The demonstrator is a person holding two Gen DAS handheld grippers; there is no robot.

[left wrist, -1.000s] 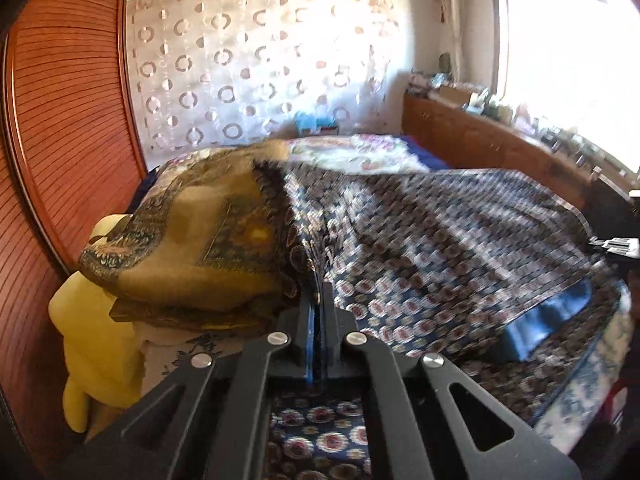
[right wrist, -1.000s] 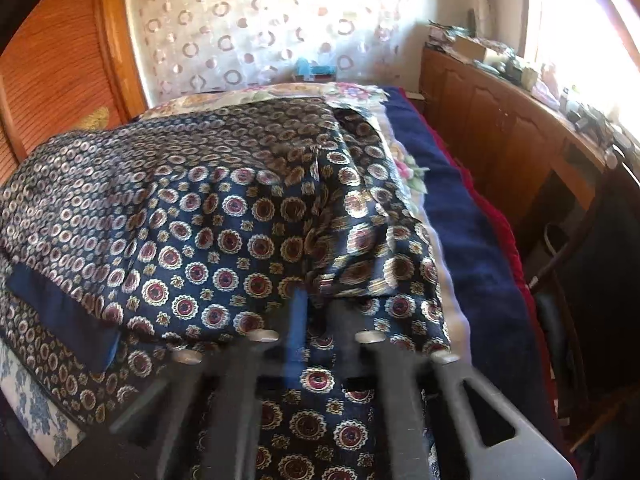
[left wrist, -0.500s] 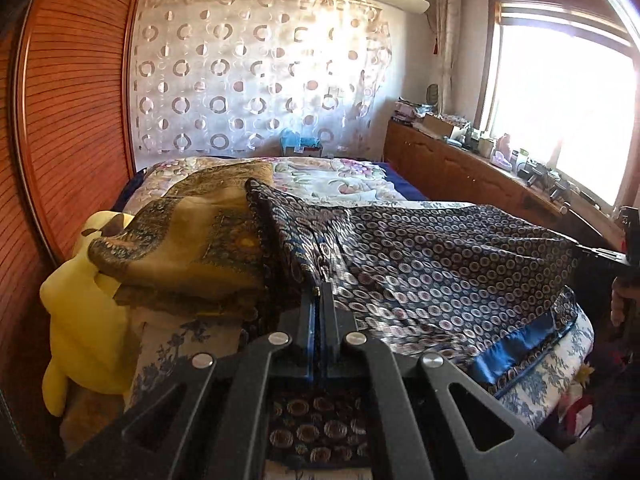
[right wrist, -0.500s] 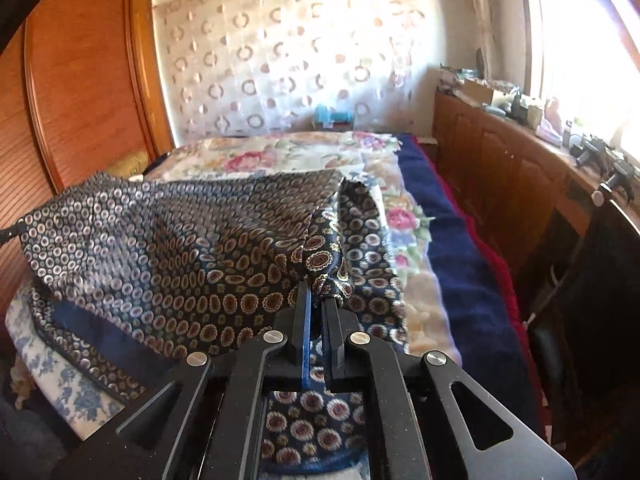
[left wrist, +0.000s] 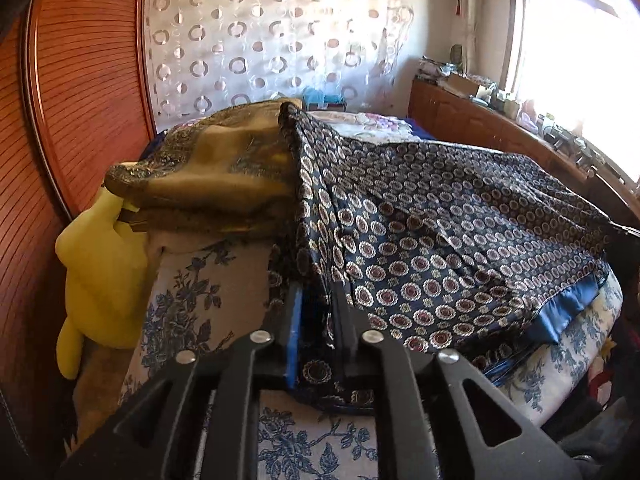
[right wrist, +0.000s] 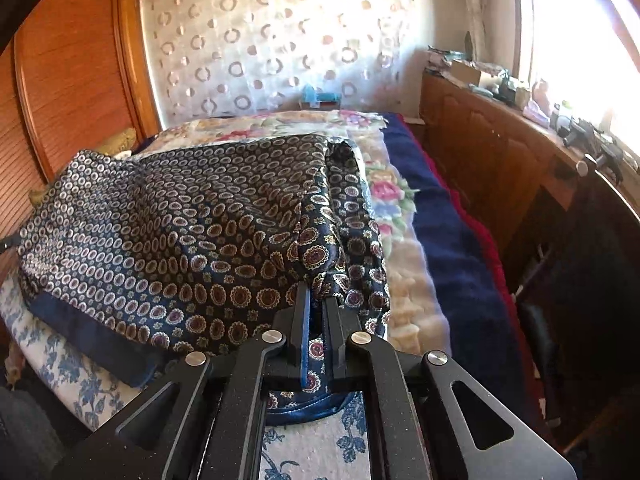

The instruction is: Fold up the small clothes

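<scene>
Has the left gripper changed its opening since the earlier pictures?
Yes. The left gripper has just been opening: its jaws, earlier pressed together, now stand apart, with the navy patterned cloth loose between them above the floral sheet.

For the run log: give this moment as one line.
left gripper: jaws just opening, scarf between | right gripper: shut on scarf | scarf: draped over bed

Bed's left edge is blocked: wooden headboard panel (left wrist: 80, 92) close alongside, yellow plush (left wrist: 100, 264) wedged against it, folded gold cloth (left wrist: 208, 176) piled on that near corner. Patterned navy garment (left wrist: 460, 232) covers most of the near half. Free room: far half of the floral bedspread (right wrist: 280, 124), and the blue blanket strip (right wrist: 448, 232) along the right edge. Wooden cabinets (right wrist: 488, 152) wall off that side.
</scene>
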